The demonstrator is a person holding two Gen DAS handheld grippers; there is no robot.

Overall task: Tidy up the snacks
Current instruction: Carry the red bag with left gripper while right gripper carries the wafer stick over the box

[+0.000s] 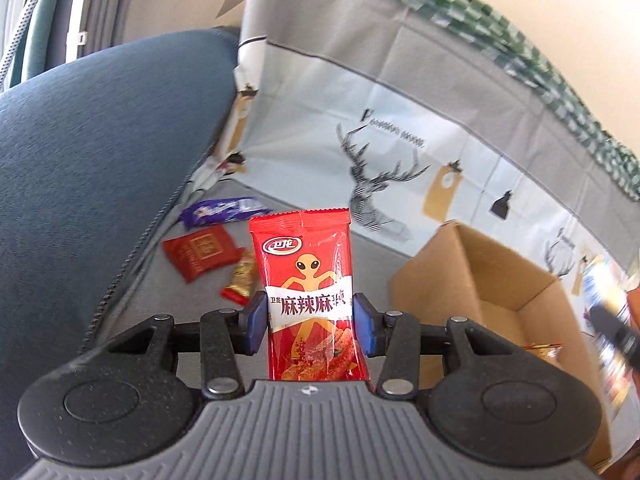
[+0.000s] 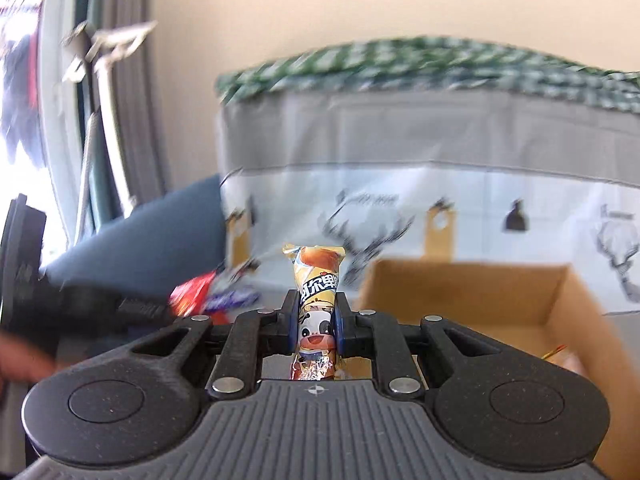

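My left gripper (image 1: 310, 322) is shut on a red spicy-snack packet (image 1: 308, 280) with an orange alien figure, held upright above the grey sofa seat. My right gripper (image 2: 316, 320) is shut on a slim yellow cow-print snack stick (image 2: 318, 292), also upright. An open cardboard box (image 1: 500, 280) stands to the right of the left gripper, and the cardboard box (image 2: 480, 292) lies ahead and right of the right gripper. Something yellow and red lies inside it (image 1: 542, 348). Loose on the seat are a purple wrapper (image 1: 220, 210), a dark red packet (image 1: 200, 252) and a small gold-red candy (image 1: 242, 276).
A blue cushion (image 1: 100, 152) fills the left. A deer-print cloth (image 1: 380, 140) with a green checked top covers the backrest. The other gripper (image 1: 616, 332) shows blurred at the right edge; a hand (image 2: 20, 364) and the left gripper's dark body (image 2: 92, 304) sit at the left.
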